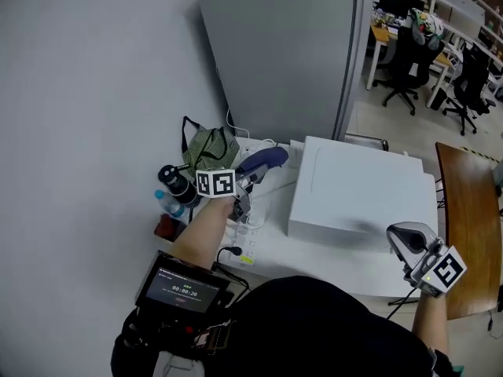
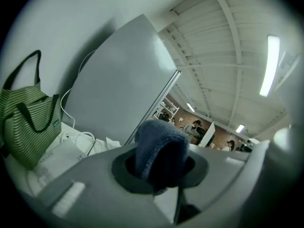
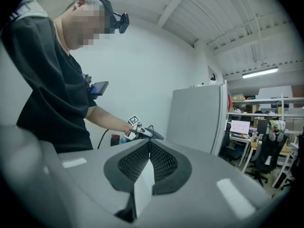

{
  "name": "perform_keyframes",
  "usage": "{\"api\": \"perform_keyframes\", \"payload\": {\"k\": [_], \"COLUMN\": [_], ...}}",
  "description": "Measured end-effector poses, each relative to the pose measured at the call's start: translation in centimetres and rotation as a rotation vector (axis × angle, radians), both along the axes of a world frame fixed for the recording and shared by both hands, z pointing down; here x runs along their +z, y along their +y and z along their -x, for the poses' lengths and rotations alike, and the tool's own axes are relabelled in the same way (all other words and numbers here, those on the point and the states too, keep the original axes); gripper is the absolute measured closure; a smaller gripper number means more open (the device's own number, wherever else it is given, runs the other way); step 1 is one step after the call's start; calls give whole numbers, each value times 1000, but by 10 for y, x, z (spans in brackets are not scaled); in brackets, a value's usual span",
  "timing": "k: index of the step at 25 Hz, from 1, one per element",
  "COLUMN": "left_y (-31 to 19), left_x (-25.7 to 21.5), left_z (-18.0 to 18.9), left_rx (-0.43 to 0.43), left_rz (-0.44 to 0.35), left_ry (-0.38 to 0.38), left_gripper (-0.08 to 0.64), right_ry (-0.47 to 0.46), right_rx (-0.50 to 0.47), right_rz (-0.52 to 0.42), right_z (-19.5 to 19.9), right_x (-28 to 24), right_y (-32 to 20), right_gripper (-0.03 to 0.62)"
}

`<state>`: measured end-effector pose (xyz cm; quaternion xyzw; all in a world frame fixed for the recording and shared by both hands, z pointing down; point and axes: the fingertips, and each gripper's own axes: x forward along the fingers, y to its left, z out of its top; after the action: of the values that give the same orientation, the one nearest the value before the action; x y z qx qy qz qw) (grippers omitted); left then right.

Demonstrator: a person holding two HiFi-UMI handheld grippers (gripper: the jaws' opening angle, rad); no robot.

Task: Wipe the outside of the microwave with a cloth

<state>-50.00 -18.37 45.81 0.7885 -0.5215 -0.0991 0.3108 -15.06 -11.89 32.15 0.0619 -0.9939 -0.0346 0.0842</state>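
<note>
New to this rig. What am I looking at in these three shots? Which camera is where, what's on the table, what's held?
There is no robot here. A person holds a two-fingered gripper in each hand. The head view comes from a camera on their head, looking steeply down. The other two views come from cameras riding on each gripper, looking along its fingers. On the white table sit a white microwave, a green striped bag and some bottles. A tall grey cabinet stands behind them. The left gripper is shut on a blue cloth, just left of the microwave. The right gripper is shut with nothing between its fingers, near the microwave's front right corner.
</note>
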Motion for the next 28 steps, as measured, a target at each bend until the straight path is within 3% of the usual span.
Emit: {"api": "perform_keyframes", "payload": {"k": [5,10,13,16,21,28], "left_y": [-50,-86,-97,-107,-122,-148], "left_x": [15,32,50,67,99,165], "left_z": [-5,-6,-10,-23,-52,-53], "left_rx": [24,131,238,350,502,545], "left_rz": [16,-30,-50,-45,36,211], "left_ry": [36,142,179,163,33,-25], "left_gripper": [486,486,486,488,488,489], "right_ry": [-61,22,46,104,186,277], "right_rx": [37,96,148,201,240,242], "right_rz": [-10,32,82,96,101,126], "right_z": [1,26,42,48,50,50], "right_x": [-20,-8,-1,6,8,34], "right_y": [-76,-91,-79,-70,-75,-92], "right_gripper": [586,586,585,585,585,586]}}
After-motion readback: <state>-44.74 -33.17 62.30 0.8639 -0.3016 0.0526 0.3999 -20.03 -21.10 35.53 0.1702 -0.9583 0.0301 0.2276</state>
